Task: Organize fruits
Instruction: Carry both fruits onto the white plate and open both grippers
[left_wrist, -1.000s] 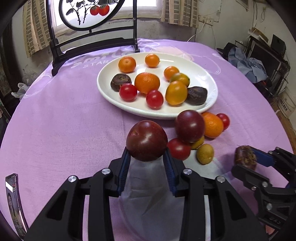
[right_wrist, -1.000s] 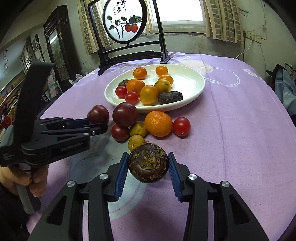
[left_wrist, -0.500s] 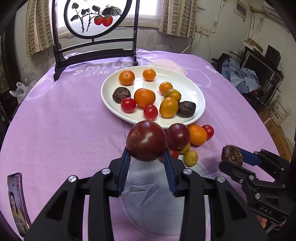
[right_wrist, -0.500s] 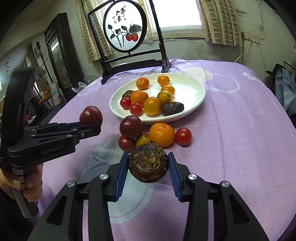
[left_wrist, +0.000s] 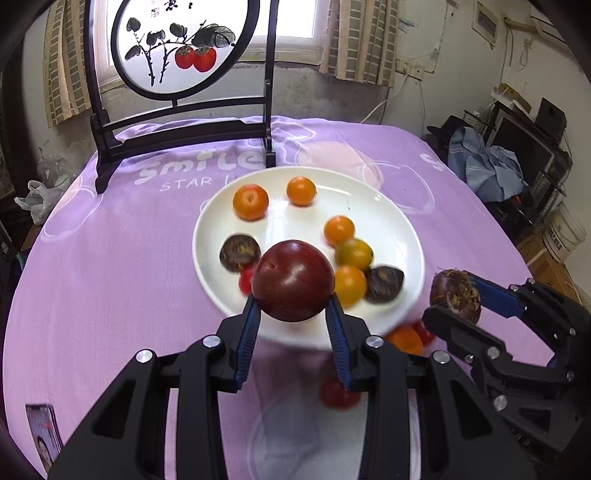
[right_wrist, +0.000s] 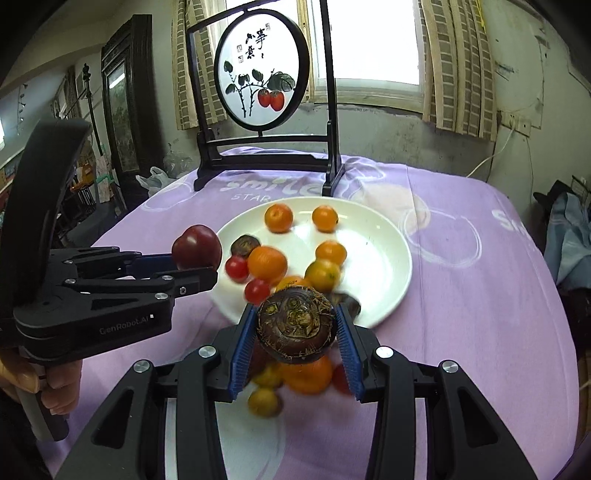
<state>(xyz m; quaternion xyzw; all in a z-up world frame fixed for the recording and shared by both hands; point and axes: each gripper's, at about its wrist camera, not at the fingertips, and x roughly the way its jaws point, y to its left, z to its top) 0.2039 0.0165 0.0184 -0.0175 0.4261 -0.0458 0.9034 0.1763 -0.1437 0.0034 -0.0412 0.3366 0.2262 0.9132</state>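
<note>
Daylight enters from the window (right_wrist: 369, 40) behind the table; its pane is overexposed to plain white in both views. Room interior moderately bright, corners dim. The white plate (left_wrist: 391, 221) shows soft glare patches. Fruit on the plate and on the purple cloth (left_wrist: 110, 277) is motion-blurred; the plum (left_wrist: 292, 280) is sharp with a small highlight. Strong fisheye bending, with dark vignetting at frame edges.

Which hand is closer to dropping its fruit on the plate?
Probably the left. Its tool holds the dark red plum over the white plate's near rim, while the right tool holds its brown fruit beside it.
</note>
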